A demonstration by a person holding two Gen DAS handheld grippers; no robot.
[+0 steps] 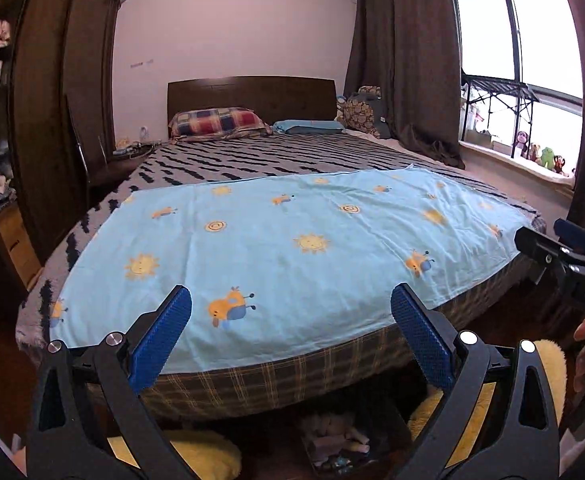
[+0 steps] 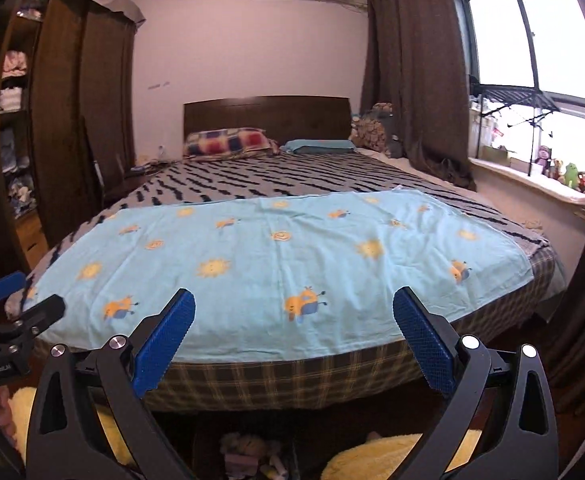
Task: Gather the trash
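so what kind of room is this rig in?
A home bedroom, almost certainly. A double bed with a wooden headboard and pillows fills the view, a wardrobe with folded clothes stands open at the left, and curtains frame a window with soft toys on the sill.

The left hand-held gripper (image 1: pixel 291 312) fills the lower part of the left wrist view: two black, angular plastic arms with triangular cut-outs, each ending in a flat blue pad (image 1: pixel 163 336) with a fine dimpled texture. Round silver screw heads (image 1: pixel 113 338) sit at the pivots. The right hand-held gripper (image 2: pixel 293 314), in the lower part of the right wrist view, has the same build. At the right edge of the left wrist view, its black body bears white letters "DAS", with fingers (image 1: pixel 584 354) of the person's hand below.
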